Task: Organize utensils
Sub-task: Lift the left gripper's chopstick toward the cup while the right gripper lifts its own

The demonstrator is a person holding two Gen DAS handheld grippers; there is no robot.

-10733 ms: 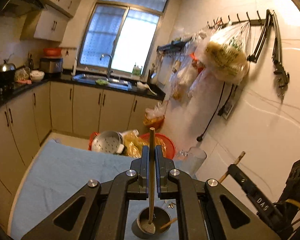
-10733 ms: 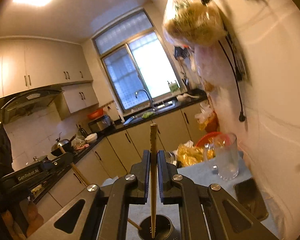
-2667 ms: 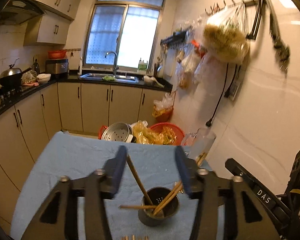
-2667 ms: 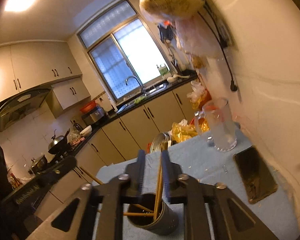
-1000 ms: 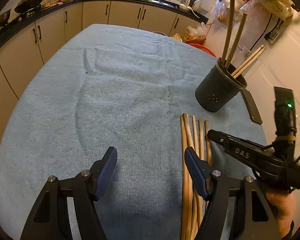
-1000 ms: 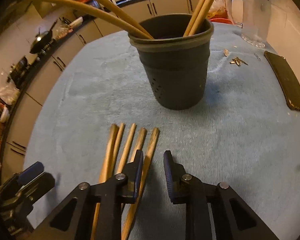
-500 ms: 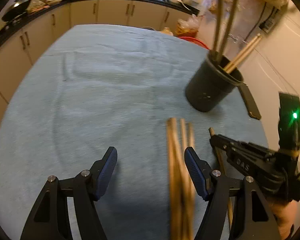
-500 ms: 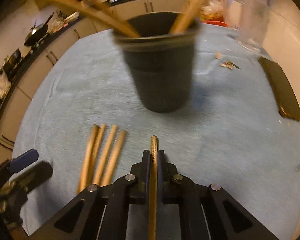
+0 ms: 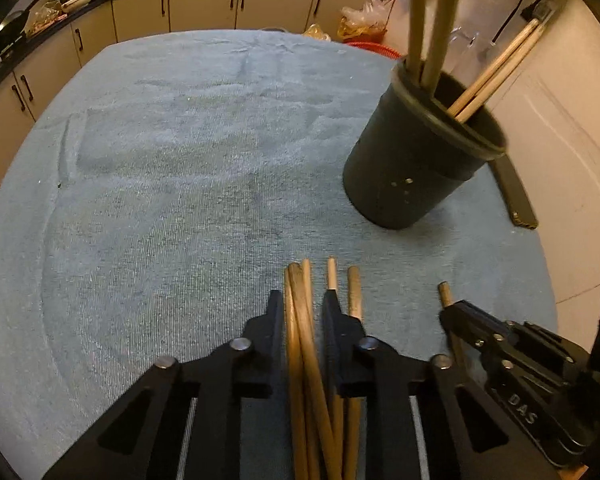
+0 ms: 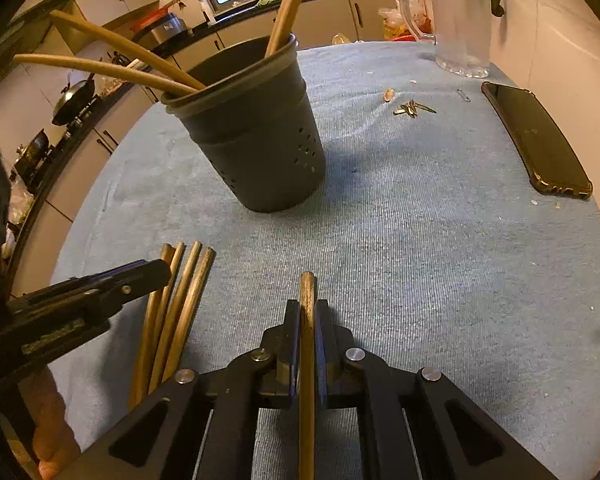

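Chopsticks, long round wooden ones [image 9: 304, 344], lie in a loose bundle on the blue-grey towel cloth [image 9: 180, 184], just short of the dark perforated plastic holder cup [image 10: 256, 140], long axes pointing roughly toward it. My left gripper [image 9: 302, 308] straddles two of them, its jaws partly spread and not pinching; two more lie just right of its right finger. My right gripper [image 10: 307, 320] is pressed together on a single wooden chopstick [image 10: 307, 360], its tip aimed toward the cup. Four chopsticks stand leaning inside the cup. A black phone [image 10: 536, 140] lies right of the cup.
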